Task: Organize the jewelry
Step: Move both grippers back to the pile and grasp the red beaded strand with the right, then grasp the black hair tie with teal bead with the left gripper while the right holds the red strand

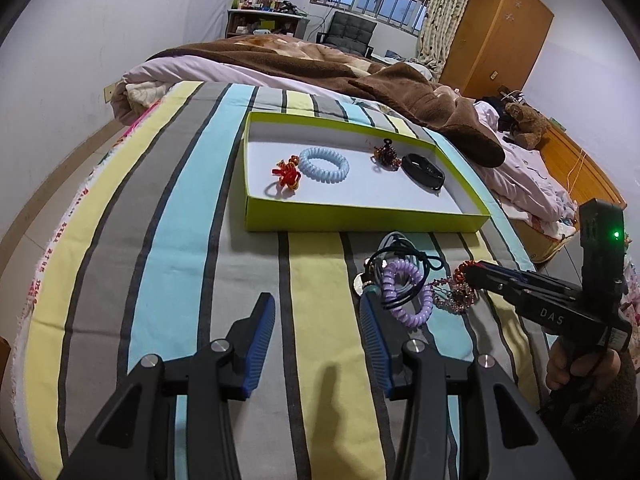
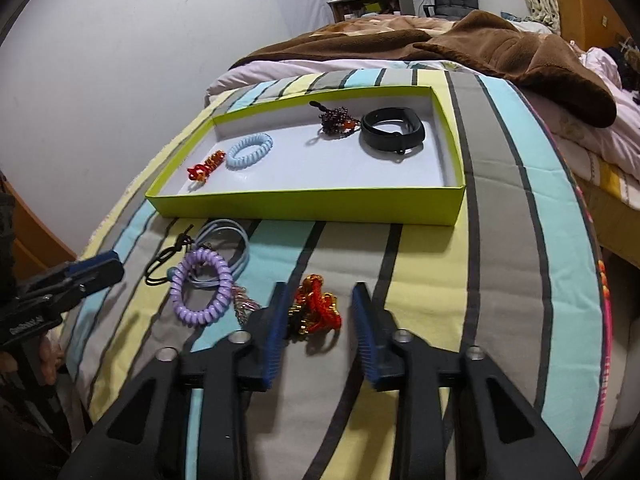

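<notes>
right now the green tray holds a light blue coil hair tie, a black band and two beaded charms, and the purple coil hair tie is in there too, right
Not quite. The purple coil hair tie lies on the striped bedsheet in front of the green tray, not in it, as the right wrist view shows. The light blue coil hair tie, black band and two beaded charms are inside.

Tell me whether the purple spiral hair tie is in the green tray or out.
Out: the purple spiral hair tie lies on the striped bedsheet, in front of the green tray.

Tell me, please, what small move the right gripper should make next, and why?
Probably close the right gripper fully on the red and gold ornament, then lift. The ornament lies between the blue pads on the striped sheet, outside the green tray, and a gap still shows at the right pad. The tray floor has free room.
</notes>
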